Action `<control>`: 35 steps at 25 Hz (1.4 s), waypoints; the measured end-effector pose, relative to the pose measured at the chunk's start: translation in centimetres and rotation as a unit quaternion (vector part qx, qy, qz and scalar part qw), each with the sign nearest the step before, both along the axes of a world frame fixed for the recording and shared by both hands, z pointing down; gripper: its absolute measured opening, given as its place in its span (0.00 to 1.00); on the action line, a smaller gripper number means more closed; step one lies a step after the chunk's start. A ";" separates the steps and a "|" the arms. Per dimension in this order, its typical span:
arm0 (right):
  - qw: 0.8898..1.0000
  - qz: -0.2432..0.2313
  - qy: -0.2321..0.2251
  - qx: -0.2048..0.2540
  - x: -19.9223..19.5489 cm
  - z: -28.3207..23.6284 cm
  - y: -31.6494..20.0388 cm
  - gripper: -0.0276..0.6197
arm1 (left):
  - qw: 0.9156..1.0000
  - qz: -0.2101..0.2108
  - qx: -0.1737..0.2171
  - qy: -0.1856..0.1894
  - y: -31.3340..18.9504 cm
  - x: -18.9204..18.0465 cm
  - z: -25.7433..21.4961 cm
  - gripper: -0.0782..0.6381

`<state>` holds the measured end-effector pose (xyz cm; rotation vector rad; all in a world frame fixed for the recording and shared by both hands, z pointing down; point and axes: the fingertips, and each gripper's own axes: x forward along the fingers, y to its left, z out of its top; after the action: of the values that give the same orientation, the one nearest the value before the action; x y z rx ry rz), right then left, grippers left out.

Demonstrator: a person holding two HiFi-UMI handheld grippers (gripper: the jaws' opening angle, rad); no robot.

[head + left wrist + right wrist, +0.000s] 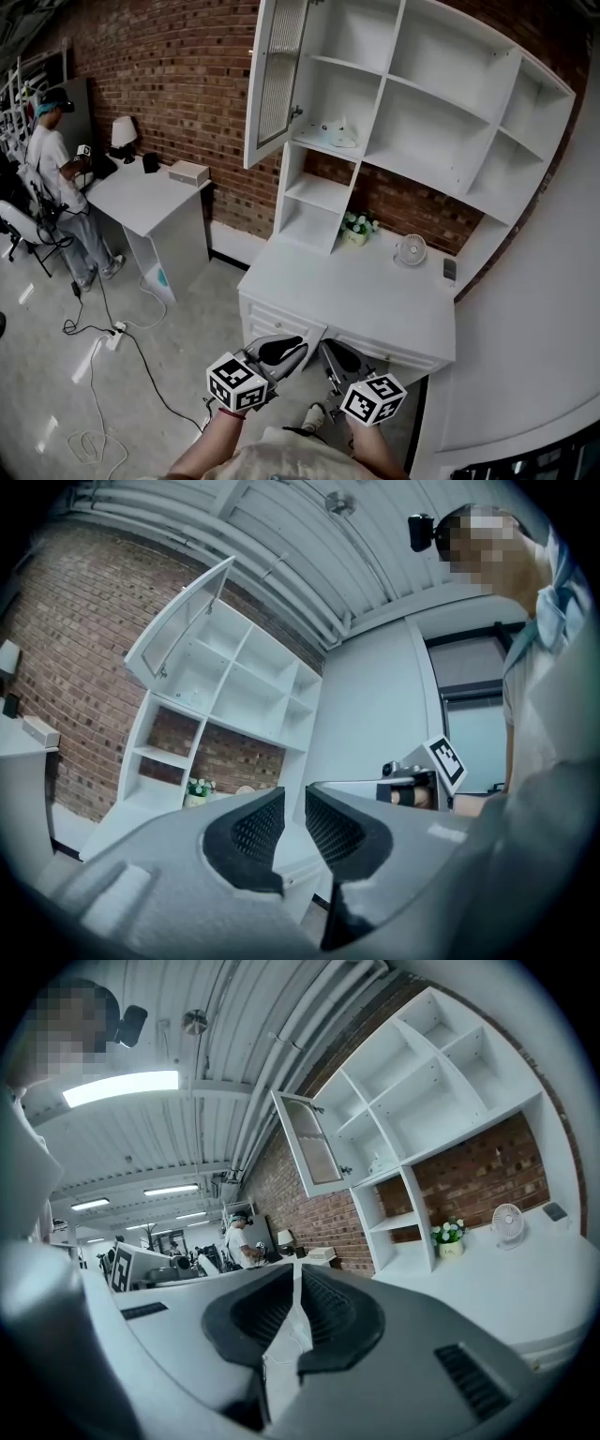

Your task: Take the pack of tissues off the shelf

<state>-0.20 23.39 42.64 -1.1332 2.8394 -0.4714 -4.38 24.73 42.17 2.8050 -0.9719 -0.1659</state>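
The tissue pack [337, 134] is pale, whitish-blue and looks soft, with a small peak on its top. It lies flat in the white shelf [450, 112], in the left column, second compartment from the top, near the front edge.

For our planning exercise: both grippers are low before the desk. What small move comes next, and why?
Probably lift the left gripper toward the pale soft tissue pack on the white shelf: that gripper's jaws stand apart and empty, the glass-panelled door is open, and the pack lies far above.
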 end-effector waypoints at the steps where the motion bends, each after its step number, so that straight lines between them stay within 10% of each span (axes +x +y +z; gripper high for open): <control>1: 1.000 -0.001 -0.001 0.000 0.2 0.0 -0.4 0.08 | 1.000 -0.001 0.000 0.000 -0.4 0.2 0.0 0.21; 35: 0.997 -0.065 -0.039 0.007 4.1 -2.2 -26.6 0.12 | 0.999 -0.048 -0.005 -0.026 -25.0 5.0 -1.8 0.21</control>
<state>3.93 -3.19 40.41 -0.9104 2.8543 -0.4907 0.60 -0.31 40.41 2.7673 -1.1169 -0.1014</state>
